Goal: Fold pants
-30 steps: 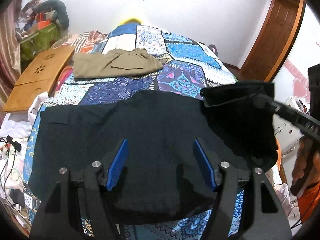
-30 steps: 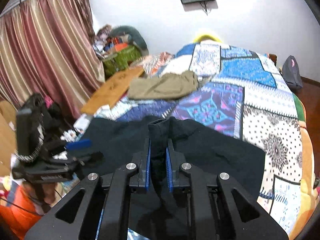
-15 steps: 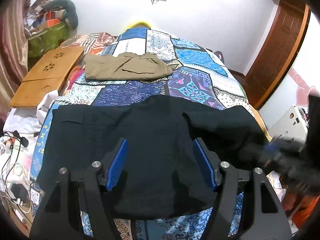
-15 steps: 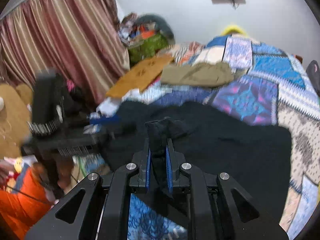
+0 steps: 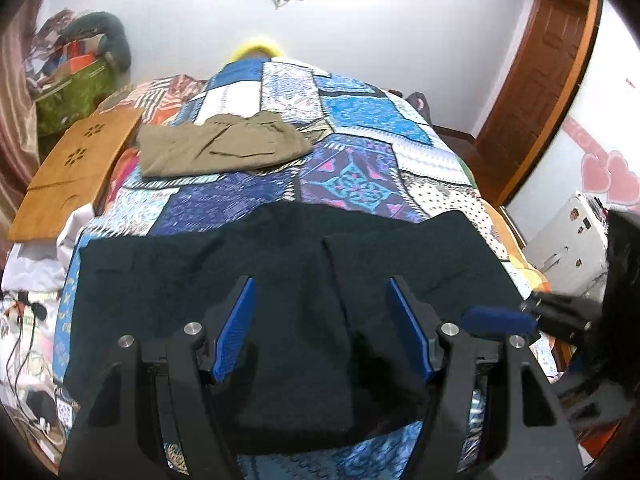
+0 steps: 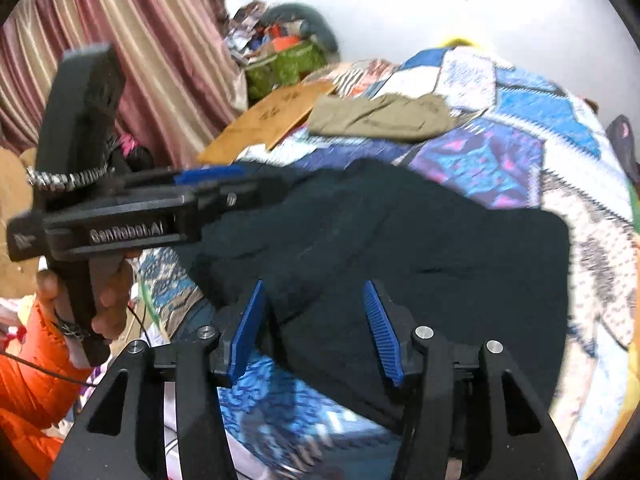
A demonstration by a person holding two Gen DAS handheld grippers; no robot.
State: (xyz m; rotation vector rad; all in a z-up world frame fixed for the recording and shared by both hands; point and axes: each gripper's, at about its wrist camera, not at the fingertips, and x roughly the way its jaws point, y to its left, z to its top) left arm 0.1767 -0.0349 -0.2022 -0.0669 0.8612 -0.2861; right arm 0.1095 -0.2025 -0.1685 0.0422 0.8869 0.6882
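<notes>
Dropped from the right hand-held gripper [image 6: 316, 328], the lifted end of the black pants [image 5: 280, 288] now lies folded over onto the rest of the garment, which rests flat across the near end of the bed [image 5: 360, 152]. That gripper's jaws are opening with no cloth pinched between them. The left hand-held gripper [image 5: 320, 328] hovers released above the pants, holding nothing. One fold looks done; at least another fold seems left. Farther up the quilt lie folded khaki pants [image 5: 220, 148], beside a wooden board [image 5: 76, 168].
</notes>
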